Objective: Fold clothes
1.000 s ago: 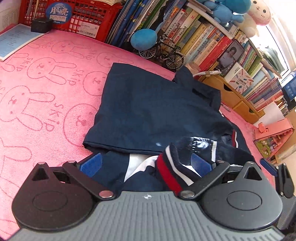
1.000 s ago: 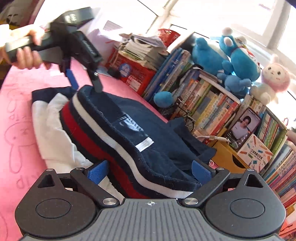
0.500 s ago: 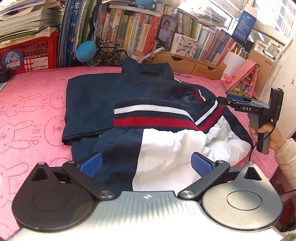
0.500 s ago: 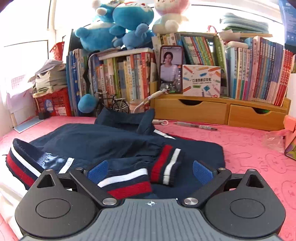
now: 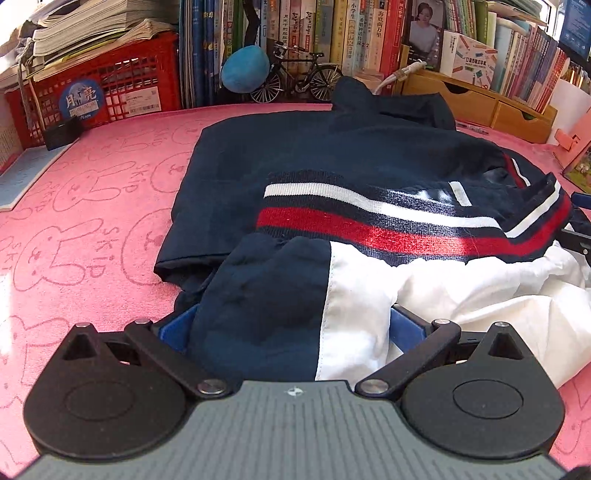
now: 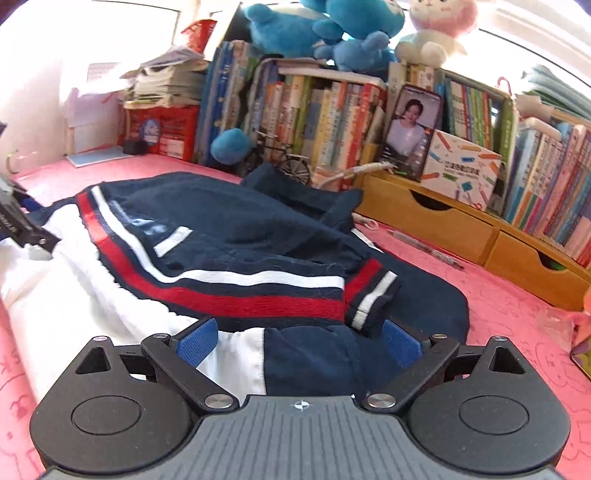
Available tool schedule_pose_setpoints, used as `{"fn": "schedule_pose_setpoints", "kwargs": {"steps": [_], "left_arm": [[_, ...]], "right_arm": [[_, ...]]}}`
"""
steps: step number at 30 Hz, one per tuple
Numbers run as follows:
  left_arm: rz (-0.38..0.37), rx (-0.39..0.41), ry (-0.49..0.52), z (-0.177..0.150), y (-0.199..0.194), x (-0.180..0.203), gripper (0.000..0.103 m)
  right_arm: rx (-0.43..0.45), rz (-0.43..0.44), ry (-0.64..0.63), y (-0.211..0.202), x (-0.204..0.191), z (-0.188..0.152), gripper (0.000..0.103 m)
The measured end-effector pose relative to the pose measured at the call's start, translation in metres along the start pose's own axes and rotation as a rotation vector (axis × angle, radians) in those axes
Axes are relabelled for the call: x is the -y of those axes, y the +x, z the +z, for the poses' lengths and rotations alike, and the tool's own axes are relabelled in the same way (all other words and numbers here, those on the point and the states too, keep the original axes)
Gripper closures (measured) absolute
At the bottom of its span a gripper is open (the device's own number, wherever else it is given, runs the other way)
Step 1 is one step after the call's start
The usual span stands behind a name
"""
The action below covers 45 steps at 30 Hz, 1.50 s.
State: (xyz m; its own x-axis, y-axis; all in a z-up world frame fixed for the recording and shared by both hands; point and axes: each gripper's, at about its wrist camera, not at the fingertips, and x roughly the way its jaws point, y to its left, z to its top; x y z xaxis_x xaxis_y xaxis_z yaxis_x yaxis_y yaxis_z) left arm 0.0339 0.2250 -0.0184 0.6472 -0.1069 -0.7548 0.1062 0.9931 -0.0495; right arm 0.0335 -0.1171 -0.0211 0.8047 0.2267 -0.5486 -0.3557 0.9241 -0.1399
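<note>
A navy jacket point(image 5: 314, 162) with a white panel and a red-and-white striped hem lies folded over on the pink rabbit-print cloth point(image 5: 81, 206); it also shows in the right wrist view point(image 6: 229, 236). My left gripper point(image 5: 291, 328) is open, its blue pads wide apart with the navy and white fabric between them. My right gripper point(image 6: 299, 341) is open too, its pads either side of the folded fabric next to a striped cuff point(image 6: 373, 295). The left gripper's tool shows at the right wrist view's left edge point(image 6: 18, 221).
A red crate point(image 5: 99, 88) with papers, rows of books point(image 5: 332, 33), a model bicycle point(image 5: 295, 77) and a blue ball point(image 5: 245, 68) line the back. Wooden drawers point(image 6: 461, 225), a pen point(image 6: 424, 249) and plush toys point(image 6: 332, 26) stand at the right.
The striped hem has been carried over and laid on the jacket. Both grippers have come down low behind the fold, with the fabric lying between their open pads.
</note>
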Motion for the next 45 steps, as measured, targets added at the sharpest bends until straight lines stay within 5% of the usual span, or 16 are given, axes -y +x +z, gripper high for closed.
{"fn": "schedule_pose_setpoints", "kwargs": {"steps": [2,5,9,13,15,17,20,25,29,33,37,42,45], "left_arm": [[0.027,0.001,-0.006,0.0,-0.008,0.0,0.0],[0.038,0.139,0.101,0.001,-0.033,0.011,0.0],[0.056,0.235,0.203,0.007,-0.023,0.021,0.0],[-0.076,0.095,0.11,0.009,0.011,0.012,0.0],[-0.087,0.103,0.07,0.005,0.011,0.01,0.002],[-0.058,0.143,0.077,-0.001,0.001,0.014,0.026],[-0.011,0.223,0.128,-0.01,-0.028,0.03,0.066],[-0.005,0.385,0.14,0.004,-0.073,0.04,0.079],[-0.018,0.491,0.106,0.054,-0.086,0.042,0.078],[0.052,0.51,0.135,0.113,-0.048,0.044,0.07],[0.093,0.412,0.146,0.152,0.019,0.036,0.066],[0.149,0.28,0.148,0.147,0.091,0.031,0.06],[0.2,0.249,0.181,0.134,0.114,0.029,0.036]], "right_arm": [[-0.025,0.012,0.082,0.004,0.005,-0.002,0.056],[0.013,0.036,0.092,-0.013,0.004,-0.004,0.069],[0.043,0.074,0.108,-0.029,0.007,-0.003,0.067],[0.001,0.086,0.077,-0.026,0.007,-0.004,0.035],[-0.027,0.079,0.037,-0.022,-0.001,-0.01,0.035],[-0.032,0.068,0.031,-0.023,-0.006,-0.015,0.063],[0.014,0.052,0.08,-0.037,-0.006,-0.013,0.086],[0.169,0.03,0.058,-0.077,-0.011,0.012,0.093],[0.288,-0.05,0.024,-0.085,-0.006,0.051,0.093],[0.349,-0.133,0.039,-0.058,0.012,0.096,0.093],[0.282,-0.185,0.056,0.009,0.027,0.116,0.093],[0.112,-0.2,0.087,0.104,0.036,0.099,0.093],[0.046,-0.209,0.106,0.135,0.038,0.084,0.093]]}}
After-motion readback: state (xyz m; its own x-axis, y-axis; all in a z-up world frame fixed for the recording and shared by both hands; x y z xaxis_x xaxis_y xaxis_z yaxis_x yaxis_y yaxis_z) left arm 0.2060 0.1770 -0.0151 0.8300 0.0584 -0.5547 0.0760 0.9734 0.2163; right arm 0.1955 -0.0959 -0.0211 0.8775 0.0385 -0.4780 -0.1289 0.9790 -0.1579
